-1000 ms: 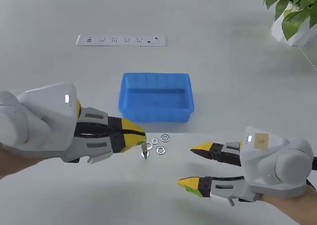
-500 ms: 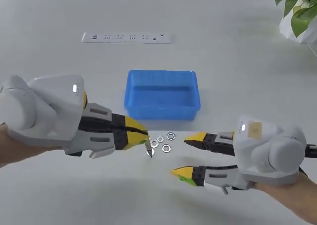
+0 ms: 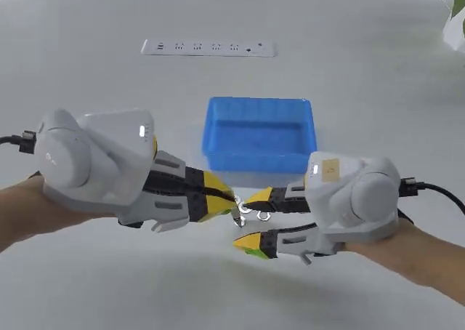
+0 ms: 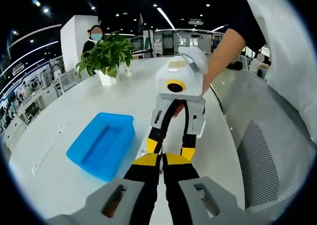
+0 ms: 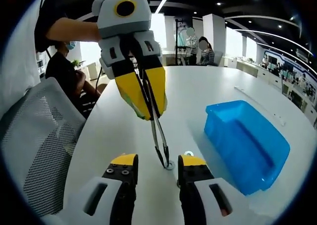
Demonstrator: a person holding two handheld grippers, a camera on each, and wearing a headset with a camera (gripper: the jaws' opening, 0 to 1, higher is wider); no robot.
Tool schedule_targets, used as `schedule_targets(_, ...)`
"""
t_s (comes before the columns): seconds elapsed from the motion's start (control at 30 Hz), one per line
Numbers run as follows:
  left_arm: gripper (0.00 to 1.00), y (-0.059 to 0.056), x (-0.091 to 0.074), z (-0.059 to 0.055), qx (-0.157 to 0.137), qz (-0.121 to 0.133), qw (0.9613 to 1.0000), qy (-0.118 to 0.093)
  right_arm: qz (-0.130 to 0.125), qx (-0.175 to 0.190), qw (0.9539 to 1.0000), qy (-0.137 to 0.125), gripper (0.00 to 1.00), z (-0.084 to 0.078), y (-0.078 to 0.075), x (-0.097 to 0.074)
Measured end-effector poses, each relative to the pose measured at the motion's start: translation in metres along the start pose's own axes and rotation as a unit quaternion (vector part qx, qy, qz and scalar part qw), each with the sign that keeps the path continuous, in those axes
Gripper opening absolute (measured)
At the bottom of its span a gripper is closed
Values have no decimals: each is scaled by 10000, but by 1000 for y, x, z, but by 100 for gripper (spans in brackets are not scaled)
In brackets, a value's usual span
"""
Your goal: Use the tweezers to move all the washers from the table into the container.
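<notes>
Between the gripper tips, just near of the blue container (image 3: 254, 159), washers (image 3: 254, 214) lie on the table (image 3: 363, 75) — tweezers (image 5: 157, 128), clamped in the left gripper (image 3: 229, 199), touch one. Pinch its rim squarely before lifting. Right gripper (image 3: 247, 221) stands wide, empty — its tan label (image 3: 328, 169) can't be read.

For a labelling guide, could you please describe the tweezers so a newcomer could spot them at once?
Find the blue container on the white table. In front of it, the left tool pinches the tweezers: two thin metal prongs, unlike the flat round washers nearby.
</notes>
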State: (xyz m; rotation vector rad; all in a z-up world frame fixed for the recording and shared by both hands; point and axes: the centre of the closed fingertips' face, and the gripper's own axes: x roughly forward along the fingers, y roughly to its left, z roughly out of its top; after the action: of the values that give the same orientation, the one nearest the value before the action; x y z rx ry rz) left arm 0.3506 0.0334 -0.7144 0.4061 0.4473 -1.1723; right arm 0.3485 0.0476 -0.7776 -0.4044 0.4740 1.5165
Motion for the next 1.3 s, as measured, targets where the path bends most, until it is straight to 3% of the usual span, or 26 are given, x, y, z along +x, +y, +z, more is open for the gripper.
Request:
schedule_targets(0.2, 6, 4, 1, 1, -85, 37, 9999, -69, 88, -173, 9998, 56, 27, 3, -2, 6)
schedule_targets(0.33, 6, 3, 3, 2, -98, 17, 9999, -115, 205, -505, 9983, 221, 17, 1, -2, 9)
schedule_targets(0.67, 6, 2, 5, 6, -56, -11, 9999, -144, 292, -790, 9961, 270, 10, 4, -5, 11)
schedule_targets(0.93, 7, 2, 4, 7, -52, 112, 9997, -216, 262, -785, 9964, 206, 9, 5, -5, 12)
schedule_targets(1.3, 10, 3, -2, 11, -333, 248, 9984, -380, 218, -742, 9969, 173, 9, 9, -3, 11)
